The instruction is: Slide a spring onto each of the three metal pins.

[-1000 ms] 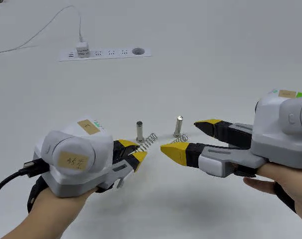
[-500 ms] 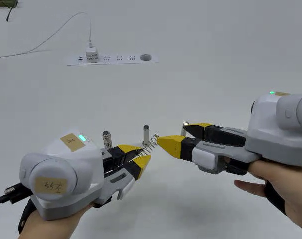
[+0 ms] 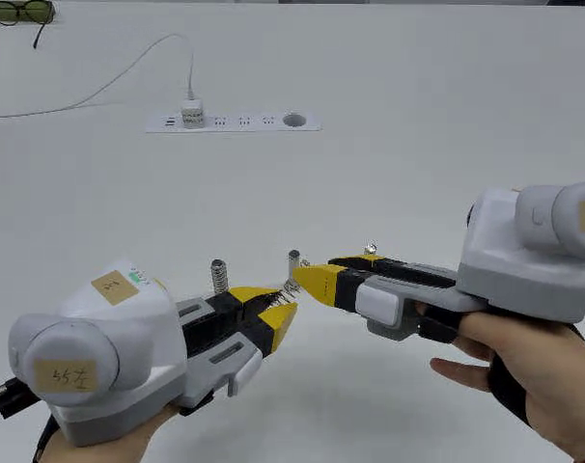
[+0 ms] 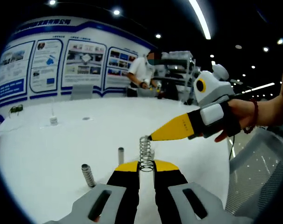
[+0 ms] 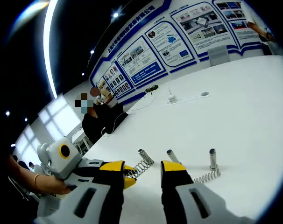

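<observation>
One spring point(image 4: 145, 150) pinched: left gripper point(image 4: 146, 166). Right gripper point(image 5: 144, 169) agape.

Bright, even overhead light, soft shadows on the white table point(image 3: 418, 87); fisheye-bent edges, glaring ceiling strips point(image 4: 200, 18).

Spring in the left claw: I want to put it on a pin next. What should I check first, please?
1. Spring gripped by left claw: ok, pinched near one end.
2. Bare pin free: ok, nothing on it.
3. Spring over that pin's top: not ok, not above it yet.
4. Right claw clear of the spring: cannot tell, its yellow tip is very close.
5. Neighbour pin carries its spring: ok.
6. Loose spring ready by the third pin: ok, lying at its foot.
</observation>
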The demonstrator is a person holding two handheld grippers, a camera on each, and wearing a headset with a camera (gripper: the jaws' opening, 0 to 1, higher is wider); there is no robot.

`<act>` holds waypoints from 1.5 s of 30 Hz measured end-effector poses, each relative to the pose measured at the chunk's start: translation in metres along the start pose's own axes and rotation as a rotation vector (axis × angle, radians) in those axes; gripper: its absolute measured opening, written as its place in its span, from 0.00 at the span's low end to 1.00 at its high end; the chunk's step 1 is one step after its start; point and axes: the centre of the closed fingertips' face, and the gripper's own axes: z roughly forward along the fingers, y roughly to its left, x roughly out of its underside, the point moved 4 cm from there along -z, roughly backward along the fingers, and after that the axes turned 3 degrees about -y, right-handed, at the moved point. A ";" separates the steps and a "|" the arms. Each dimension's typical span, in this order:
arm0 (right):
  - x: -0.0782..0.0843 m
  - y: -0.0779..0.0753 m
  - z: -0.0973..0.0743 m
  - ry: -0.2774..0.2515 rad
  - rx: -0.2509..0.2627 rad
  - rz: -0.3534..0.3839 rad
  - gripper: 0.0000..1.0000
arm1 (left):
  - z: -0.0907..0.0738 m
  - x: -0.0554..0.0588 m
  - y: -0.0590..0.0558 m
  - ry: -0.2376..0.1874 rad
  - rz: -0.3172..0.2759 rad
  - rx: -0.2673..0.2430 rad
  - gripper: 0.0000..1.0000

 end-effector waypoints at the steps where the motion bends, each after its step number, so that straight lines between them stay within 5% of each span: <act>1: 0.000 0.000 0.001 -0.002 -0.003 0.016 0.31 | 0.000 -0.001 0.000 -0.004 -0.001 0.001 0.10; 14: 0.001 0.010 0.008 -0.027 -0.054 0.206 0.19 | -0.007 -0.010 -0.003 -0.045 0.000 -0.005 0.10; 23: 0.001 0.013 0.008 -0.029 -0.074 0.250 0.13 | -0.009 -0.013 -0.004 -0.057 0.006 -0.003 0.10; 42: -0.002 0.015 0.007 -0.045 -0.082 0.151 0.12 | -0.011 -0.014 -0.004 -0.011 0.054 0.021 0.14; 45: -0.004 0.015 0.008 -0.054 -0.074 0.121 0.12 | -0.010 -0.009 -0.003 0.029 0.049 0.011 0.21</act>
